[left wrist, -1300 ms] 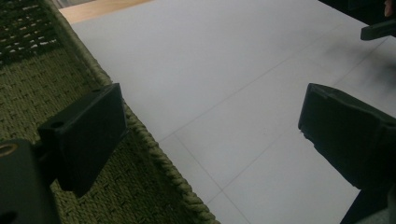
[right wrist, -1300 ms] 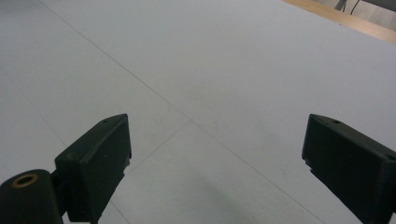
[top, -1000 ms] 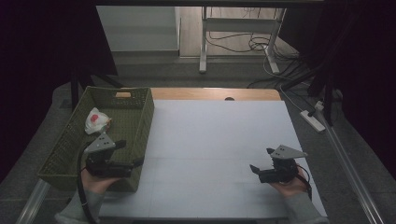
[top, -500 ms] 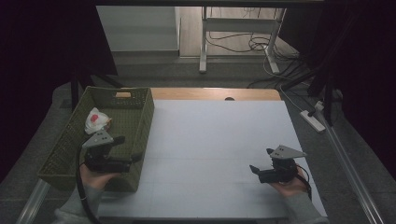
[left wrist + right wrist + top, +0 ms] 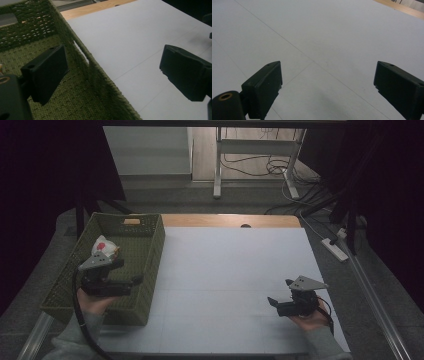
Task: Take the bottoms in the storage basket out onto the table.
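At frame left, your left gripper (image 5: 131,281) hangs released over the green basket (image 5: 150,255), near a white wrapped item (image 5: 104,247); your right gripper (image 5: 274,303), lower right, gapes over the bench (image 5: 235,265).

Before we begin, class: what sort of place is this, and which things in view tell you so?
Probably a lab or workshop set up for recording. Loose cables and a power strip lie on the floor, dark curtains enclose a white-topped table, and a green woven basket sits on it.

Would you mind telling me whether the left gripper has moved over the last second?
Yes. The left gripper has drifted away from the person, farther over the green basket and closer to the white packet.
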The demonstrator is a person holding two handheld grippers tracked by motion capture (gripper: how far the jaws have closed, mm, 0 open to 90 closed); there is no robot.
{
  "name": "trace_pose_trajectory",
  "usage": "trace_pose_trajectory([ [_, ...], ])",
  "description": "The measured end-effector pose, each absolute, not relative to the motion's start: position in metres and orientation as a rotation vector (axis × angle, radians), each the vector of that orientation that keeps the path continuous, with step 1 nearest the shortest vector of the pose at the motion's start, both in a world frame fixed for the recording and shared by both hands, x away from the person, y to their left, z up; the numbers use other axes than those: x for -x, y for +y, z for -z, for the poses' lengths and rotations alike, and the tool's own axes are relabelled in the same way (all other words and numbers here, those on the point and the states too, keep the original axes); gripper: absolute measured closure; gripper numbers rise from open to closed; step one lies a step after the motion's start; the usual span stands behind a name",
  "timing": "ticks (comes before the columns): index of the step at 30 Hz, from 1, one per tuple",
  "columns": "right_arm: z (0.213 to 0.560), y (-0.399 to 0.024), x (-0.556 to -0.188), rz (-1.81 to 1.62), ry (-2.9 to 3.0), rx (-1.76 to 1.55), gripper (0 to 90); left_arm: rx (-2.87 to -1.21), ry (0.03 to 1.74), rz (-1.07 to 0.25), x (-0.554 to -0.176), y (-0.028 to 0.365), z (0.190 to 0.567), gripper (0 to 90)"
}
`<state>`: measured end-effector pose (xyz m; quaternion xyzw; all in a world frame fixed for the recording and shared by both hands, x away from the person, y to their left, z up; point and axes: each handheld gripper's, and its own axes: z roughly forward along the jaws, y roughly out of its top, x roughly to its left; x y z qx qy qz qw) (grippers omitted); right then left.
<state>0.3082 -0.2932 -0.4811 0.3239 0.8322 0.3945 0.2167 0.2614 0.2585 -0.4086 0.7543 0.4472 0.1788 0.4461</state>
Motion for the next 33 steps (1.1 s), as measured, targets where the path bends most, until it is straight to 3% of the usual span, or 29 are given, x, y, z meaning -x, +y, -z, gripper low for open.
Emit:
trace_pose_trajectory([
  [33, 0.484, -0.293, -0.309, -1.064, 2.321, -0.907, 8.5, -1.832, 1.168, -0.432, -0.300, 0.279, 0.403, 7.8],
])
